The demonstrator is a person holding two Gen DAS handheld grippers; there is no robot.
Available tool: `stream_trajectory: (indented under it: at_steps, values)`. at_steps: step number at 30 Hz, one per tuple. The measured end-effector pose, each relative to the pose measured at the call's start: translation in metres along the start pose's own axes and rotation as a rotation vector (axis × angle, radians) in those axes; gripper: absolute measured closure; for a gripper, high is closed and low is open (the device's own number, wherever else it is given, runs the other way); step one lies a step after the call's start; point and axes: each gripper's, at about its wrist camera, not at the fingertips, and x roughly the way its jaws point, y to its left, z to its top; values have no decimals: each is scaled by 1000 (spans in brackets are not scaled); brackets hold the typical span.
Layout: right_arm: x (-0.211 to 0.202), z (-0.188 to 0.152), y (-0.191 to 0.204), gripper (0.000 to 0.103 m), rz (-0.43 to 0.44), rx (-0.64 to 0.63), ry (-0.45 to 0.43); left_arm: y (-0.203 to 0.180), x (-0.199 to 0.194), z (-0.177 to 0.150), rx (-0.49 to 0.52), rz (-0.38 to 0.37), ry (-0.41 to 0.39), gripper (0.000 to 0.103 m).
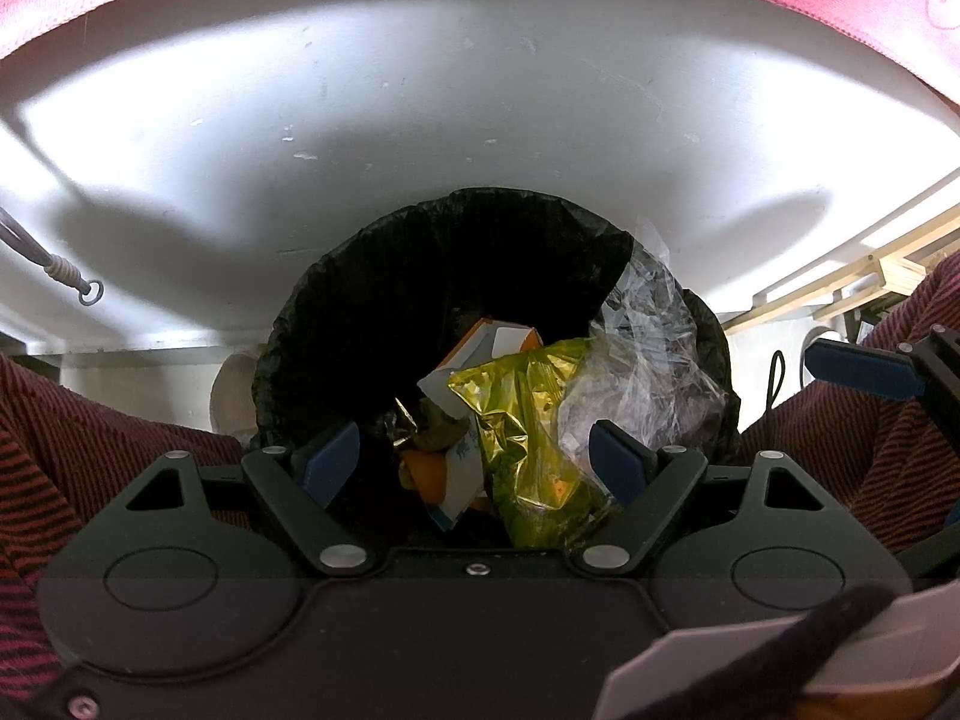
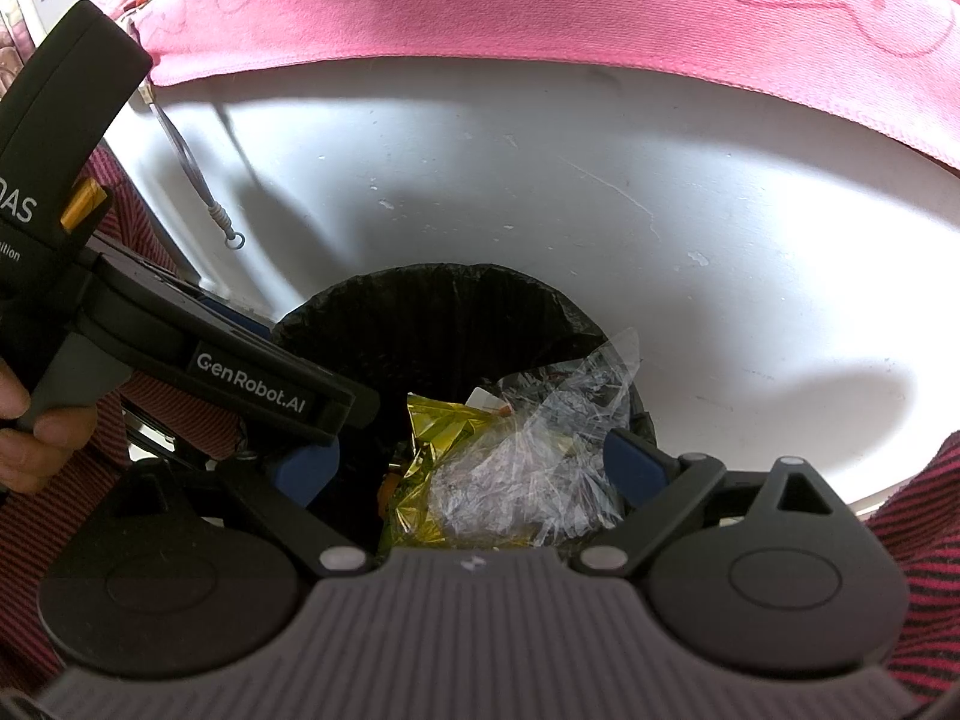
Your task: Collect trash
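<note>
Both grippers hang over the black-lined bin (image 1: 480,300) with jaws apart, gripping nothing. Between the left gripper (image 1: 477,462) fingers lie a yellow foil wrapper (image 1: 528,420) and an orange-and-white carton (image 1: 480,348). The right gripper (image 2: 474,462) frames crumpled clear plastic (image 2: 534,450). Beyond the bin, a white surface (image 2: 660,210) and pink cloth (image 2: 480,0).

Bright light glares off the white surface (image 1: 480,90), soft shadows fall, and fisheye bends the edges.

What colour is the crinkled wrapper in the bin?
Shiny yellow-gold wrapper, clearest in the left wrist view, lying in the black-lined bin.
</note>
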Motion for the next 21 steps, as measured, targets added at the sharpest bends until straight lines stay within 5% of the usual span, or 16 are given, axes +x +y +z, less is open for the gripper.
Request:
stream_trajectory:
  at_steps: [21]
  values:
    - [-2, 2, 1, 4, -1, -7, -11, -1, -4, 0, 11, 10, -12, 20]
